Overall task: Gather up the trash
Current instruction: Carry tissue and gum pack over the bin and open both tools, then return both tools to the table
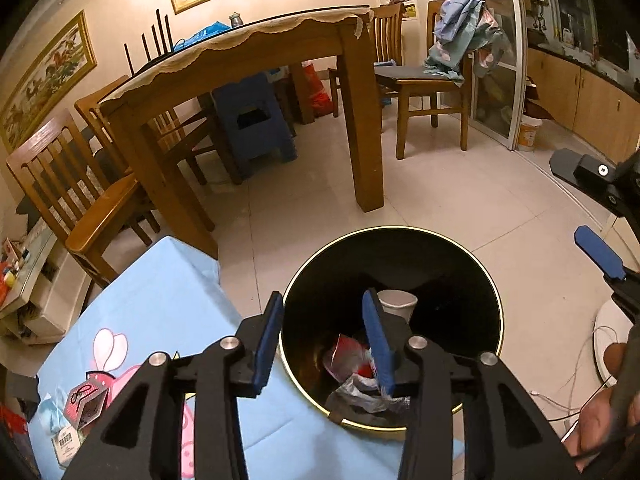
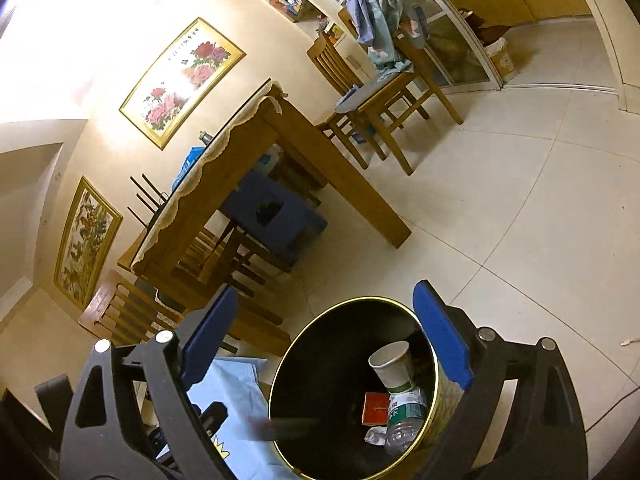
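Where bin (image 1: 486, 272) darkens, trash (image 1: 360, 384) half-hidden

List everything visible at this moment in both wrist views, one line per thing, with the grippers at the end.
trash bin: 1, black with gold rim, on the floor beside the blue cloth
paper cup: 1, white, inside the bin
plastic bottle: 1, clear with green label, in the bin
red packet: 1, red, in the bin
small box: 1, pink and dark, on the blue cloth
blue cloth: 1, light blue with cartoon print, covering a low surface
dining table: 1, wooden
plastic stool: 1, blue, under the table
left gripper: 1, black with blue pads, open over the bin
right gripper: 1, black with blue pads, open over the bin
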### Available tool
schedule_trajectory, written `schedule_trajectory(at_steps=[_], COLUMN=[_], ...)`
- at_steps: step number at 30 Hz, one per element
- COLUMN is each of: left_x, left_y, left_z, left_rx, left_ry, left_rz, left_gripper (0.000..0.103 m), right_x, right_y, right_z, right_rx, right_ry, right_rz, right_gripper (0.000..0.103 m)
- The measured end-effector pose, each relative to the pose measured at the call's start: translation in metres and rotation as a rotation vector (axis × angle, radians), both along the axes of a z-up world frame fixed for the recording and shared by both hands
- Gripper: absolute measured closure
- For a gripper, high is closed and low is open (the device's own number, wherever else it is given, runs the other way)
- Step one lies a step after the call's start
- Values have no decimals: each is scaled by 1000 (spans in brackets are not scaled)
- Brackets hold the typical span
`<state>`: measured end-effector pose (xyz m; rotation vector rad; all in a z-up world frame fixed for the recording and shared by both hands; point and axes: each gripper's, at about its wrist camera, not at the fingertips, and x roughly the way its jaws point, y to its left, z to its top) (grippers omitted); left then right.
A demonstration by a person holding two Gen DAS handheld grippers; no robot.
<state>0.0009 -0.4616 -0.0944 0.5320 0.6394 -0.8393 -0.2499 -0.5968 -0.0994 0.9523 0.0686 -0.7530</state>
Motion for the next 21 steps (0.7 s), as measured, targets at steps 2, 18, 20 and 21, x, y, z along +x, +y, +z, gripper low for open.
schedule_trajectory(at_steps=[2, 18, 20, 21], left_x=[1, 3, 5, 5], left_y=[0, 58, 79, 92], left_z=[1, 32, 36, 36], left_rx=[-6, -75, -86, -89], left_ry=[5, -37, -46, -55], left_rz=[-2, 61, 96, 114], left_gripper=[63, 30, 23, 19], right_x=[4, 50, 66, 72], right_y=[2, 27, 38, 41], right_z=[0, 16, 19, 19], right_rx=[2, -87, -119, -130], right_ry=[4, 154, 213, 230], right_rz=[6, 59, 93, 110], right_gripper=[13, 10, 10, 10])
